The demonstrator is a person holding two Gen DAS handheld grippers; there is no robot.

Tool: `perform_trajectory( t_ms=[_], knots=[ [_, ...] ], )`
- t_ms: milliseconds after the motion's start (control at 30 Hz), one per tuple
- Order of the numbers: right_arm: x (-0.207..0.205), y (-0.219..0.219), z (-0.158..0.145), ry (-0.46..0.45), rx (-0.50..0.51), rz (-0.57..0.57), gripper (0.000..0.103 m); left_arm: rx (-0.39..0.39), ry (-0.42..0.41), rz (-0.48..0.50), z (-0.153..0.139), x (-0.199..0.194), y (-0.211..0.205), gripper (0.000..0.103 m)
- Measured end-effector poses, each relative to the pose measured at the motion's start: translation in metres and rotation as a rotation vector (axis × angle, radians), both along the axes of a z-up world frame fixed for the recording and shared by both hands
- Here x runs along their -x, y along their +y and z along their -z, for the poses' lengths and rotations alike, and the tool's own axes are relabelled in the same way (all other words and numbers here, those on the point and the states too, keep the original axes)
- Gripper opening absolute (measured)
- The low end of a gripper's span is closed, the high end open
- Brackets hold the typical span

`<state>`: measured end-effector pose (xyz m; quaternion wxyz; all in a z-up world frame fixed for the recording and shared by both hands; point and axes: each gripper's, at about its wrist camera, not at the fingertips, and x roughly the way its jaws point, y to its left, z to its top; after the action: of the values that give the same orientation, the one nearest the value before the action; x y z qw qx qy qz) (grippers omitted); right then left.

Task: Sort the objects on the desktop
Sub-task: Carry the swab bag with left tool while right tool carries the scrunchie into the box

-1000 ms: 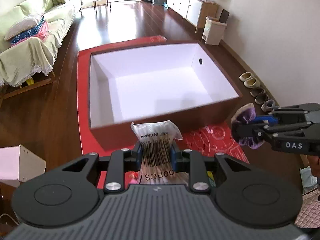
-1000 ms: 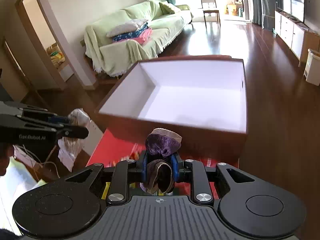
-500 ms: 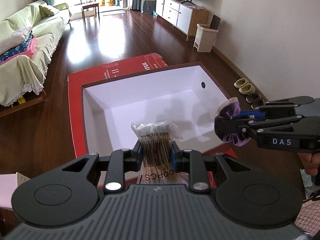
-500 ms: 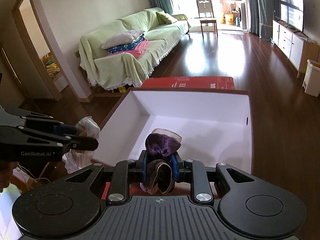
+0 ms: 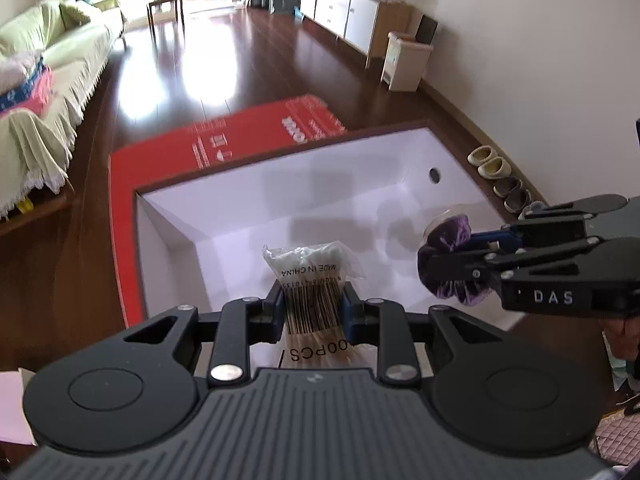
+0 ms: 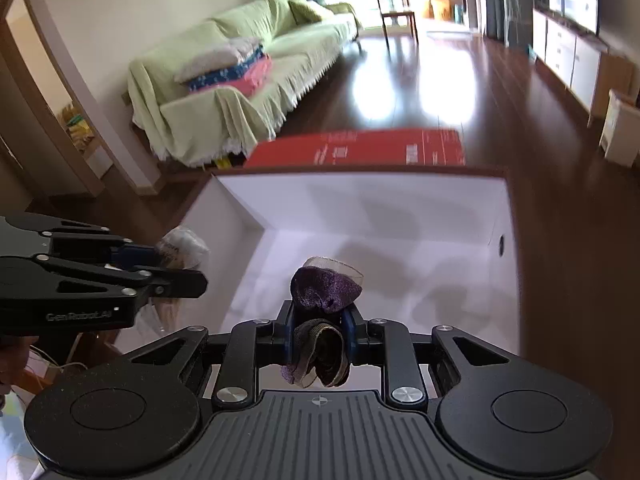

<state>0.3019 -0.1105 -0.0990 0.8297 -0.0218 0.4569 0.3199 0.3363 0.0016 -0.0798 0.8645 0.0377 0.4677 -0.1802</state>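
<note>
Left wrist view: my left gripper (image 5: 312, 308) pinches a cotton swab packet (image 5: 312, 276) over the white box (image 5: 360, 184); right gripper (image 6: 320, 332) clamps what's probably a purple scrunchie (image 6: 325, 290).

The cotton-swab packet (image 5: 312, 280) is showing "MADE IN CHINA" and "0PCS"; the right hand-held gripper (image 5: 430, 266) is bearing "DAS", and the left hand-held gripper (image 6: 192, 276) "GenRobot.AI".

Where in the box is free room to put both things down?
The whole white floor of the box is bare, wall to wall. It is crowded only at the near edge, where the swab bag and purple cloth hang.
</note>
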Motion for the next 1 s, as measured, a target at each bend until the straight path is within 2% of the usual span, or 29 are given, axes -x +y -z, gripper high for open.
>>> perform_trajectory(
  t_ms=[333,567,867,1000],
  knots=[
    [-0.027,0.015,0.045,0.103,0.066,0.007,0.023,-0.03,0.107,-0.035,0.056,-0.026,0.0,0.023],
    [-0.044,0.015,0.057,0.121,0.097,0.022,0.023,-0.048,0.122,-0.056,0.074,-0.043,0.001,0.023],
    [-0.068,0.008,0.07,0.19,0.095,0.062,0.023,-0.026,0.158,-0.072,0.093,-0.064,-0.004,0.023],
    [-0.074,0.007,0.069,0.202,0.121,0.066,0.024,-0.014,0.156,-0.072,0.09,-0.065,-0.009,0.024]
  ],
)
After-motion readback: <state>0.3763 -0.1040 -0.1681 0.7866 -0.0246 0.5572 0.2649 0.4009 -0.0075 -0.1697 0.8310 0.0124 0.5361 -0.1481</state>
